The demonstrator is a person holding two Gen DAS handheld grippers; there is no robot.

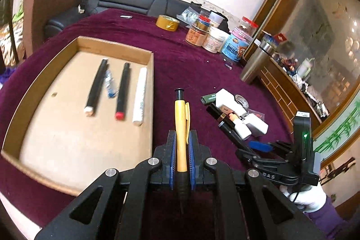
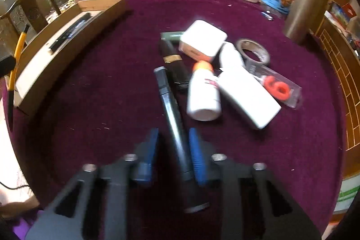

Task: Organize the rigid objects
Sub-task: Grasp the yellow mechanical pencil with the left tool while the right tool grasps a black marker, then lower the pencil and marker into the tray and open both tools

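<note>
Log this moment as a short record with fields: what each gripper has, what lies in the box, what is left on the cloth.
left gripper: shut on yellow plastic pen with black tip, carried beside the box
right gripper: around dark grey marker; right pad touches, left pad apart
shallow cardboard box: two black markers, a white tube and a small blue-white item, lying side by side
maroon cloth: white bottle with orange cap, white square box, grey tape roll
</note>
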